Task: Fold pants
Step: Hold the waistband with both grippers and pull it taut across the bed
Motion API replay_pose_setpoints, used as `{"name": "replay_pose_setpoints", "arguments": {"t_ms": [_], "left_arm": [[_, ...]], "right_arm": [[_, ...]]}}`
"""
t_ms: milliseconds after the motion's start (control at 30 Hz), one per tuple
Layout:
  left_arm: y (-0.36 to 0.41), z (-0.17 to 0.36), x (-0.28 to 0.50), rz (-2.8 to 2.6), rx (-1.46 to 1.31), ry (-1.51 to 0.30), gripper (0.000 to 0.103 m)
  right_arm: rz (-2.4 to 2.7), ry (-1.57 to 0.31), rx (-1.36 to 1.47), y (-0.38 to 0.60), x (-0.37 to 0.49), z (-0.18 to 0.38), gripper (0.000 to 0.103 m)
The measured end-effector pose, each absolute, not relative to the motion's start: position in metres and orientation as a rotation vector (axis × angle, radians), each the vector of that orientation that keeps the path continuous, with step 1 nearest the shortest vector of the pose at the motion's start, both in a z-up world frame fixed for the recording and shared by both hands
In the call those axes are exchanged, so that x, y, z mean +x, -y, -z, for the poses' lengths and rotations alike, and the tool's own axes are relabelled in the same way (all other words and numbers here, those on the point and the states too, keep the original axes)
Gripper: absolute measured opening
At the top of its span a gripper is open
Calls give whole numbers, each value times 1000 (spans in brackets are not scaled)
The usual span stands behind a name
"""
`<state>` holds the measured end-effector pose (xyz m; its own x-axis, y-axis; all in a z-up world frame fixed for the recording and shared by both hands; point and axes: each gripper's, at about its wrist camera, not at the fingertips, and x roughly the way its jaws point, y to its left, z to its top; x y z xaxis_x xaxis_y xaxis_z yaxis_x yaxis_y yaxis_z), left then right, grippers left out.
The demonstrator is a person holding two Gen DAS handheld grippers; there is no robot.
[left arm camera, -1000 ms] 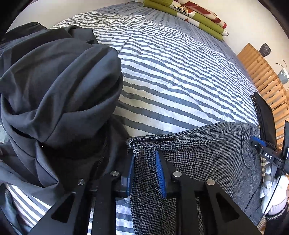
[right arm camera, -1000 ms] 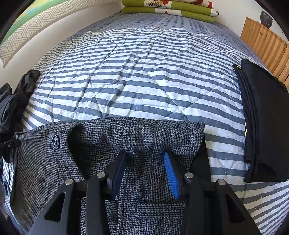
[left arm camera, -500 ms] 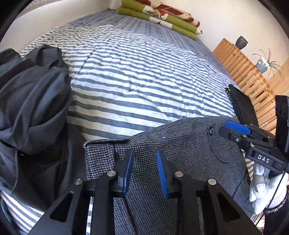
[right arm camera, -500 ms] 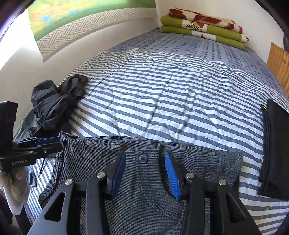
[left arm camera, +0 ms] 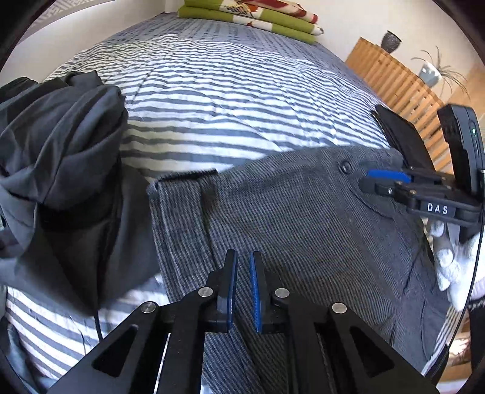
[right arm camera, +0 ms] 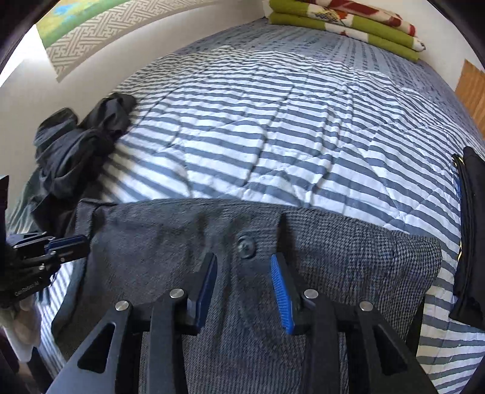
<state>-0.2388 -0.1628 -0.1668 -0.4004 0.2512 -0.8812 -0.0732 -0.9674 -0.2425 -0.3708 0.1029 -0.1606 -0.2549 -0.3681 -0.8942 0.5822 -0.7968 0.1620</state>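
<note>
The grey houndstooth pants [left arm camera: 303,218] [right arm camera: 333,263] lie flat across the near edge of the striped bed, waistband toward the far side. Their waistband button [right arm camera: 246,247] [left arm camera: 345,165] shows. My left gripper [left arm camera: 242,272] hovers over the left part of the pants, its blue pads nearly touching with no cloth between them. It also shows at the left edge of the right wrist view, left gripper [right arm camera: 86,242]. My right gripper [right arm camera: 244,282] stands open just short of the button, holding nothing. Seen from the left wrist view, the right gripper [left arm camera: 365,179] sits at the waistband's right end.
A heap of dark grey clothes [left arm camera: 60,145] [right arm camera: 81,145] lies at the left, touching the pants' left edge. A folded black garment [right arm camera: 469,227] [left arm camera: 400,133] rests at the right edge of the bed [right arm camera: 272,121]. Folded green and red blankets [right arm camera: 345,21] lie at the far end. A wooden slatted frame [left arm camera: 394,78] stands at the right.
My left gripper let go of the pants' corner, opened, then closed its jaws while pulling back. The right gripper stayed open and shifted left to the button. The pants now lie flatter.
</note>
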Motion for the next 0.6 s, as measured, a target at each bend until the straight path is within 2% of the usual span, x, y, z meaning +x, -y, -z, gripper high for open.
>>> {"name": "replay_pose_setpoints", "arguments": {"t_ms": [133,300,333,400,567,600], "left_arm": [[152,185,-219,-2389,-1672,192,9],[156,192,-219,-2374,-1674,241,9],[157,193,-220,-2367,-1676,251,9],[158,193,-221,-2359,-1676,251,9],[157,193,-218,-2364,-1668,223,9],[157,193,-218,-2364,-1666,224,9]], "right_arm": [[2008,-333,1408,-95,-350,161,34],[1921,-260,1509,-88,-355,177,33],[1906,-247,1531,-87,-356,180,31],[1877,-239,1575,-84,-357,186,17],[1873,-282,1576,-75,-351,184,14],[1867,-295,1583,-73,-350,185,5]]}}
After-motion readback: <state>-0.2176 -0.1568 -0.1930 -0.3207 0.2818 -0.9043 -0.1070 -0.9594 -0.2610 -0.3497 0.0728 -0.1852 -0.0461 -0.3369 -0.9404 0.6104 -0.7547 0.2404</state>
